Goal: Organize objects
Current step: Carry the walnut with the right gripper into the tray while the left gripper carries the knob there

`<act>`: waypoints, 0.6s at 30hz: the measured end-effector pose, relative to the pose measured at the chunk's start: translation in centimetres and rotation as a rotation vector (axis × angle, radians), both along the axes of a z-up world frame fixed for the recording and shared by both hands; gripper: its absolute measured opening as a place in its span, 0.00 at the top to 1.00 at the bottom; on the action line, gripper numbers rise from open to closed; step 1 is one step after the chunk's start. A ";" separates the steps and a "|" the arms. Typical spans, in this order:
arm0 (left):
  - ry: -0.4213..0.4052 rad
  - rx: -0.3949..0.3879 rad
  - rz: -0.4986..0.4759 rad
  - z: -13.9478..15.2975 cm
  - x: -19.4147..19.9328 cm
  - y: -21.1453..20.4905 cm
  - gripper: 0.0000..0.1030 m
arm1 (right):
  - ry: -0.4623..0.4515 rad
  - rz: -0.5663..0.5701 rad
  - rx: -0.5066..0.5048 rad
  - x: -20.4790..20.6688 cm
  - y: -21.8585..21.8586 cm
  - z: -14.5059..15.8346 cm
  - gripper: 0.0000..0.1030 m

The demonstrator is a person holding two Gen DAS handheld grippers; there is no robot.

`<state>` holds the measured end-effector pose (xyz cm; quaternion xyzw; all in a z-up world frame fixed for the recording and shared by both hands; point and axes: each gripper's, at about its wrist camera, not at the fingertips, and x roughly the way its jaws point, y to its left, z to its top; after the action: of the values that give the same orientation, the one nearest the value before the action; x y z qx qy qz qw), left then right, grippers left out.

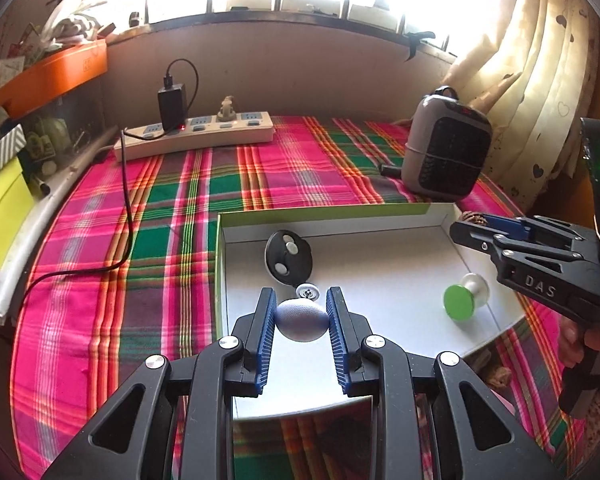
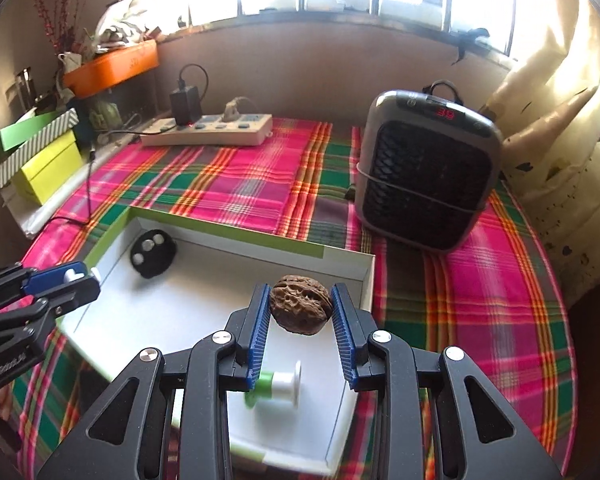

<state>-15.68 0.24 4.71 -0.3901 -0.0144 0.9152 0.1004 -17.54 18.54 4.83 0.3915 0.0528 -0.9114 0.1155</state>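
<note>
A small pale-blue rounded object (image 1: 302, 320), seemingly fabric-covered and light, is clamped across its middle by the left gripper (image 1: 301, 312) above the white box (image 1: 380, 256). A walnut (image 2: 301, 310), hard, ridged and light, is pinched at its widest part by the right gripper (image 2: 301, 308) over the same box. Inside lie a green-and-white spool (image 2: 278, 386) and a black disc (image 1: 289, 257). "DAS" is read on the right gripper's body. Beyond, the heater (image 2: 428, 172) shows an unreadable red display.
</note>
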 end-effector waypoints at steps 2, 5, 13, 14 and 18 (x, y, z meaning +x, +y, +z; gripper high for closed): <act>-0.006 -0.005 0.003 -0.3 -0.5 0.0 0.77 | -0.014 0.001 -0.008 -0.8 0.0 -0.6 0.69; -0.012 -0.017 0.006 -0.8 -1.0 0.0 0.77 | -0.025 0.003 -0.004 -1.6 0.0 -1.2 0.69; -0.012 -0.036 0.010 -1.3 -1.8 0.1 0.77 | -0.052 0.009 0.030 -3.2 -0.4 -2.3 0.69; -0.013 -0.036 0.010 -1.4 -1.9 0.1 0.77 | -0.054 0.008 0.034 -3.3 -0.4 -2.4 0.69; -0.022 -0.039 0.015 -1.7 -2.2 0.1 0.77 | -0.065 0.006 0.046 -3.7 -0.4 -2.7 0.69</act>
<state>-17.85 0.30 2.99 -0.4017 -0.0006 0.9117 0.0857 -21.23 18.12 2.14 0.4234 0.0711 -0.8963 0.1111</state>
